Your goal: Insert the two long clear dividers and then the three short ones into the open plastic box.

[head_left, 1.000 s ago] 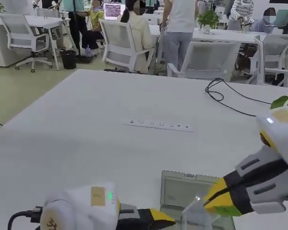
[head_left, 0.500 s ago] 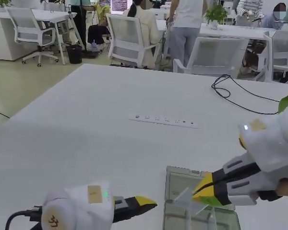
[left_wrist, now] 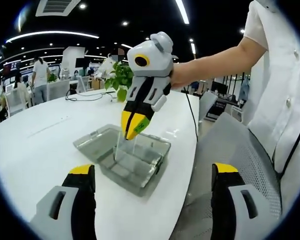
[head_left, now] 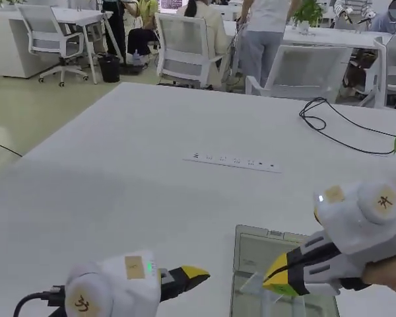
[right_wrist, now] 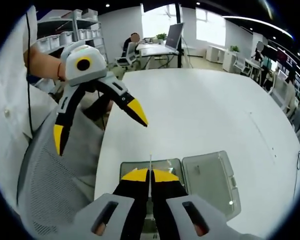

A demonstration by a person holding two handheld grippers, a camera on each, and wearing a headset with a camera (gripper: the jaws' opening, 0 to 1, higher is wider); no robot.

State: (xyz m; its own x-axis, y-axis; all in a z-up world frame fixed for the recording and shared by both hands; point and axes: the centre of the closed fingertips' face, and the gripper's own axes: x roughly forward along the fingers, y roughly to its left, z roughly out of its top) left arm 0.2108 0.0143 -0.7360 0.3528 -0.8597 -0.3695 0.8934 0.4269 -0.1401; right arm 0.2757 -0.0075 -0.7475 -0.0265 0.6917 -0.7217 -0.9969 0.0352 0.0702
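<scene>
At the near left of the white worktop [head_left: 119,165] hangs the left gripper [right_wrist: 101,136], a white body with black, yellow-tipped jaws spread wide and holding nothing; it sits clear of the box, just to its left. Farther out, near the middle of the worktop, lies a flat white power strip [head_left: 234,162]. To the near right sits the clear grey plastic box [left_wrist: 137,184], its hinged lid [head_left: 270,246] folded flat open on the far side and its shallow tray toward the person. A clear plastic divider [left_wrist: 124,150] stands upright over the tray, its lower edge down inside the walls; whether it touches the floor of the tray cannot be told. The right gripper [head_left: 272,282], slanting down from the right, has its yellow tips closed tight on the top edge of that divider, and in the right gripper view the sheet shows as a thin line rising from between the two closed jaws, with the box straight beyond them. At the far right of the worktop a black cable [head_left: 343,125] loops across the surface.
</scene>
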